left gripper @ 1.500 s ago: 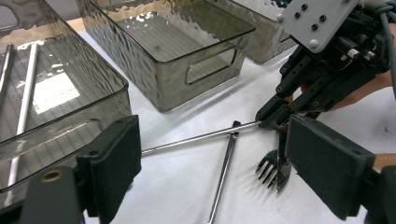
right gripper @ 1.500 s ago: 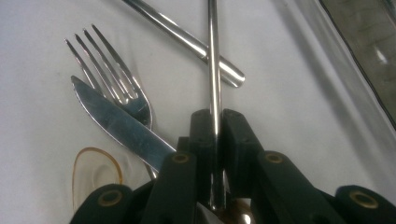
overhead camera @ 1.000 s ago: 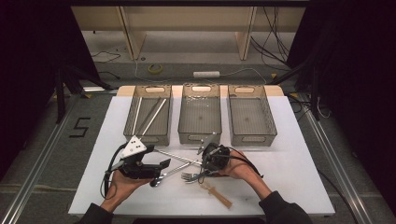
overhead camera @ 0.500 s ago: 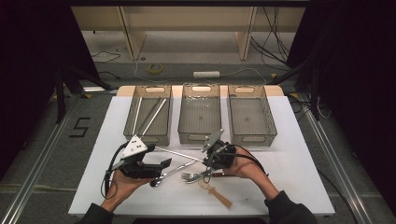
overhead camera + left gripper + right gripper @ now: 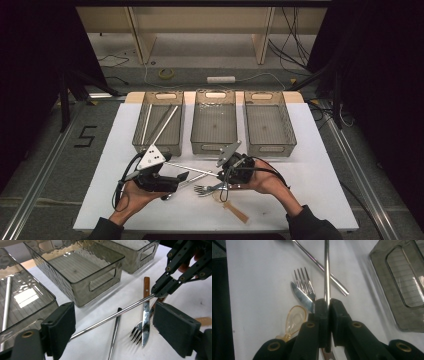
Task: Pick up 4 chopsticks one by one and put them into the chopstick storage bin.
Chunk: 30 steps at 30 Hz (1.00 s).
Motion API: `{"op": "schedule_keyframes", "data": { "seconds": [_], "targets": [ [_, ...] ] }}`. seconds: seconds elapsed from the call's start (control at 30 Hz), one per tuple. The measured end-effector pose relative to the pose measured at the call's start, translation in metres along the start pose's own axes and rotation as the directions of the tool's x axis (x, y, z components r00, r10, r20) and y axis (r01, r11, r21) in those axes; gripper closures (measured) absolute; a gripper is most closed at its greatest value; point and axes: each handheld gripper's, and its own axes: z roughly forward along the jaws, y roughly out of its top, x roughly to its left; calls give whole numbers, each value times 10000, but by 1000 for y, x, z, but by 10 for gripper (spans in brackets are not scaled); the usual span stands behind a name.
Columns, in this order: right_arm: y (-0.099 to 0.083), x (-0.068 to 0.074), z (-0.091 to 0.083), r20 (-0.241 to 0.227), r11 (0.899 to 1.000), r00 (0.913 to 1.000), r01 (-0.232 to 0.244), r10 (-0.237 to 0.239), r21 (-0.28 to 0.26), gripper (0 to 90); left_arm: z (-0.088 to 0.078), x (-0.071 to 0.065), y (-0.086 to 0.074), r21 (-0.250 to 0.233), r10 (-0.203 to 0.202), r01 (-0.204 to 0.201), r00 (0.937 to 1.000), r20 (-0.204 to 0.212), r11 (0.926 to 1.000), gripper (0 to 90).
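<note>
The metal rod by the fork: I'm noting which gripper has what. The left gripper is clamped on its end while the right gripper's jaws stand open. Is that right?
No, the sides are swapped. The right gripper is clamped on the end of the metal rod, as the right gripper view shows, and the left gripper has its jaws standing open, as the left gripper view shows.
</note>
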Motion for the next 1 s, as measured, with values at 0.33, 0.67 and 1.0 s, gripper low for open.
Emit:
{"op": "schedule_keyframes", "data": {
  "seconds": [0.33,0.67,1.0],
  "targets": [
    [4,7,-7,-58,9995,9996,274,-275,-142,852,7,-4,5,543,285,-299,9992,274,9981,182],
    [7,11,-10,-65,9987,9987,496,-496,-69,852,23,-10,12,1426,874,-949,9945,583,9852,191],
    [7,13,-16,-38,9979,9979,647,-647,-64,852,40,-18,15,2395,1792,-2005,9779,1078,9500,274]
  ]
}}
